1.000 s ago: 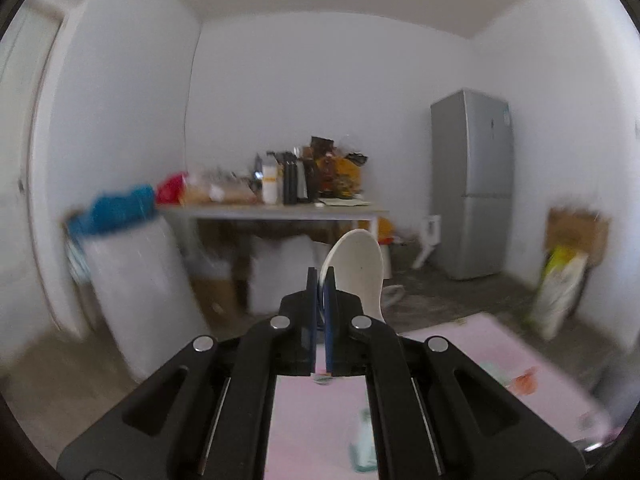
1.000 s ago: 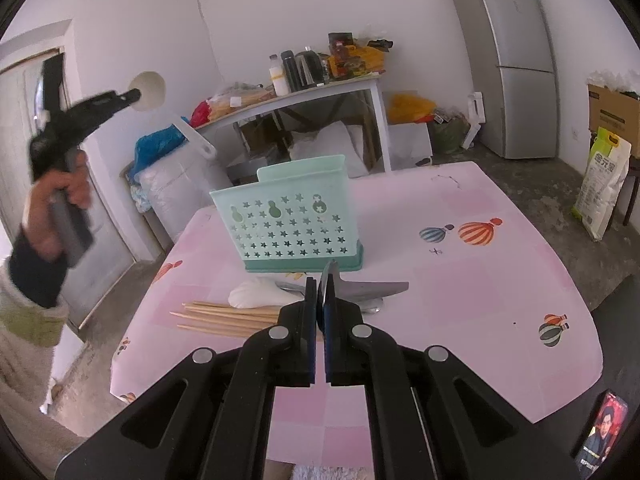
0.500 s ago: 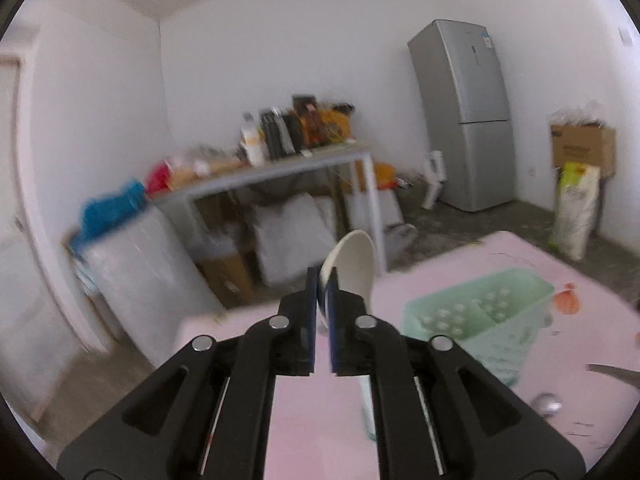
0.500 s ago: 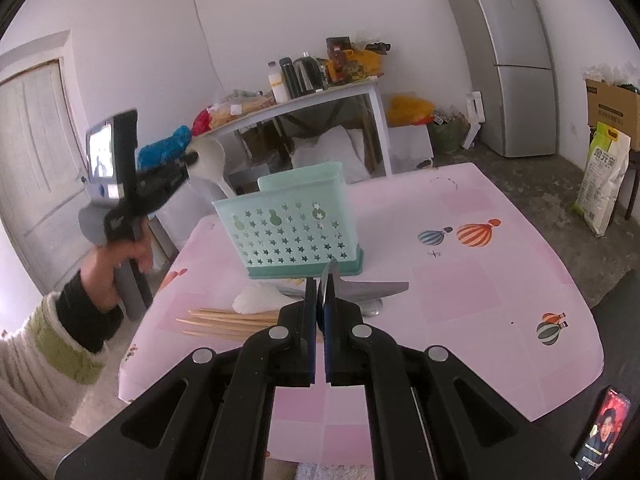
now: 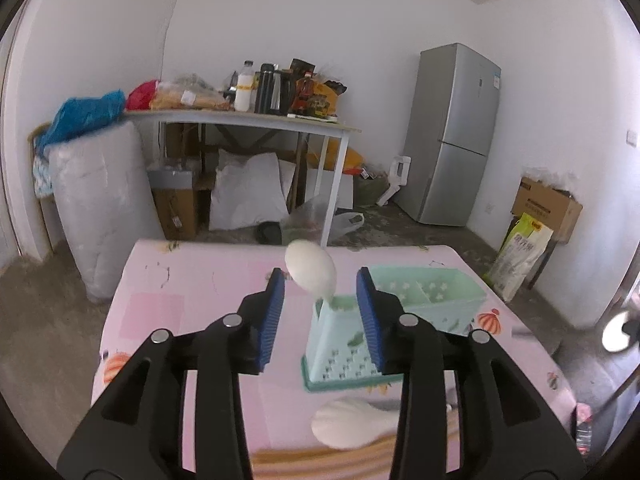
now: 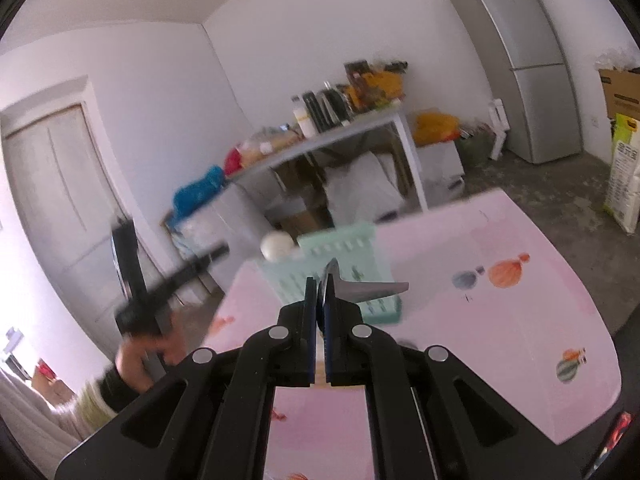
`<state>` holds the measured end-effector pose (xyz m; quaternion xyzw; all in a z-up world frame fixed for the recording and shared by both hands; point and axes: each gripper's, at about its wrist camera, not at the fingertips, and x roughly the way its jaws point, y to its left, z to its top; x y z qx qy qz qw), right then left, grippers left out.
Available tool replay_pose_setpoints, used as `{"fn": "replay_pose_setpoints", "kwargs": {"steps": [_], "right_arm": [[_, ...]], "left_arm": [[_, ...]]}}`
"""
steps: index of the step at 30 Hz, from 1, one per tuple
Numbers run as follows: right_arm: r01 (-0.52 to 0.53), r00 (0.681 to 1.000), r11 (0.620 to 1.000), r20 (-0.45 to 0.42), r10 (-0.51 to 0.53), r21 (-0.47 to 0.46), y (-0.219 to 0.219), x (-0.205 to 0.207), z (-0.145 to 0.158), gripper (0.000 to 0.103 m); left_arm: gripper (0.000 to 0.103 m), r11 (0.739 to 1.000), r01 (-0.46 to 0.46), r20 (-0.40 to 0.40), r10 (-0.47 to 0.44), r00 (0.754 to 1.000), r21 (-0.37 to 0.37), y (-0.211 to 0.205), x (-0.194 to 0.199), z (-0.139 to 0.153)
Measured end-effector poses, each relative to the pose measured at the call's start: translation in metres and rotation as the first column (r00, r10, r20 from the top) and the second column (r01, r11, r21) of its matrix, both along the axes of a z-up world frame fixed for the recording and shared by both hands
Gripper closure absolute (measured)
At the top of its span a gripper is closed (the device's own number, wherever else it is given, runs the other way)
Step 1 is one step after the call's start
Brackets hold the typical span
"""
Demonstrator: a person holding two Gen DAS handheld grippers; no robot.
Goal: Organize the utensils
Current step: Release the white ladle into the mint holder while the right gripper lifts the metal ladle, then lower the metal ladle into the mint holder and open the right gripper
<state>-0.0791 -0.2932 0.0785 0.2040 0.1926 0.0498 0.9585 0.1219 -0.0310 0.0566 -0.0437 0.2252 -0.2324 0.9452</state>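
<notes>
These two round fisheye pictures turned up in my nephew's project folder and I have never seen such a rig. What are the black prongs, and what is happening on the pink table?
No robot: a person holds a handheld gripper in each hand, each with a camera looking along its fingers. In the left wrist view the left gripper is opening; its white spoon stands handle-down in the mint-green utensil basket, no longer pinched. In the right wrist view the right gripper is shut on a metal utensil. On the pink tablecloth lie a white rice paddle and blurred wooden sticks, probably chopsticks.
</notes>
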Motion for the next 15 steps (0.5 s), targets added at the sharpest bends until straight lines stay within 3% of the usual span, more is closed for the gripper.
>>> {"fn": "replay_pose_setpoints", "kwargs": {"steps": [8, 15], "right_arm": [[-0.120, 0.987, 0.984, 0.118, 0.104, 0.133, -0.013, 0.022, 0.049, 0.100], [-0.163, 0.986, 0.958, 0.072, 0.150, 0.237, -0.020, 0.060, 0.048, 0.100]], "left_arm": [[0.057, 1.000, 0.024, -0.081, -0.022, 0.996, 0.017, 0.017, -0.027, -0.023], [0.046, 0.997, 0.048, -0.109, -0.041, 0.993, 0.061, 0.015, -0.047, -0.041]]}}
